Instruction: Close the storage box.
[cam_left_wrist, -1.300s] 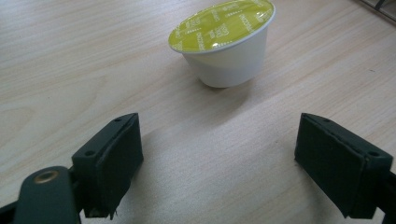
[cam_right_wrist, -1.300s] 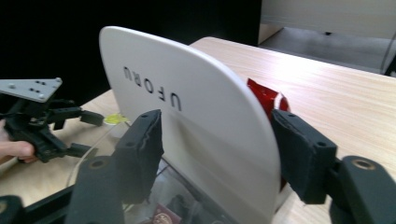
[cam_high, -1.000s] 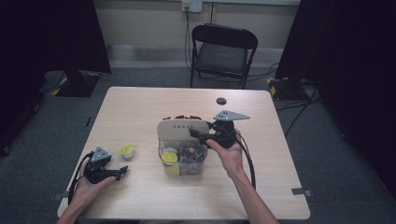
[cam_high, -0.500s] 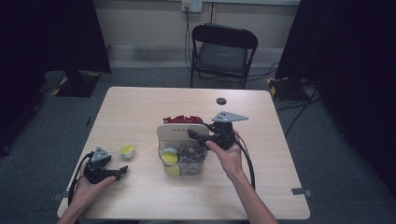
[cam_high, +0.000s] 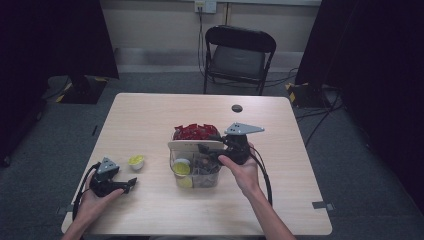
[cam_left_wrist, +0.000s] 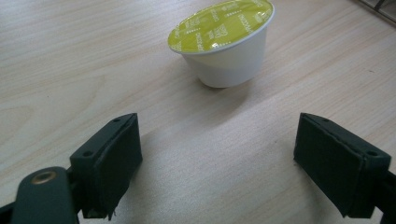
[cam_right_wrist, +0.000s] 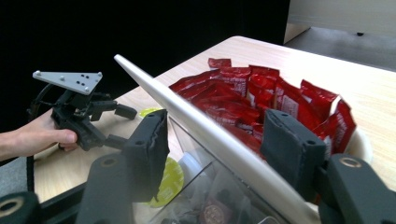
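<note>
Wooden lid (cam_right_wrist: 219, 140) clamped edgewise by right gripper (cam_right_wrist: 215, 140); tabletop (cam_high: 150, 115) open around.

On the surface (cam_high: 150, 120), the right gripper (cam_high: 210, 148) grips the pale lid (cam_high: 192, 145) of a clear box (cam_high: 196, 170), with red sachets (cam_high: 196, 131) behind it. The left gripper (cam_high: 125, 185) rests near a yellow-topped capsule (cam_high: 136, 161)

We see two black handheld devices: the left claw (cam_high: 131, 184) and right claw (cam_high: 202, 148) each carry a grey three-cornered plate, square dark foam pads (cam_left_wrist: 112, 163), brass rivets and a trailing black cable; forearms bare, unsleeved
</note>
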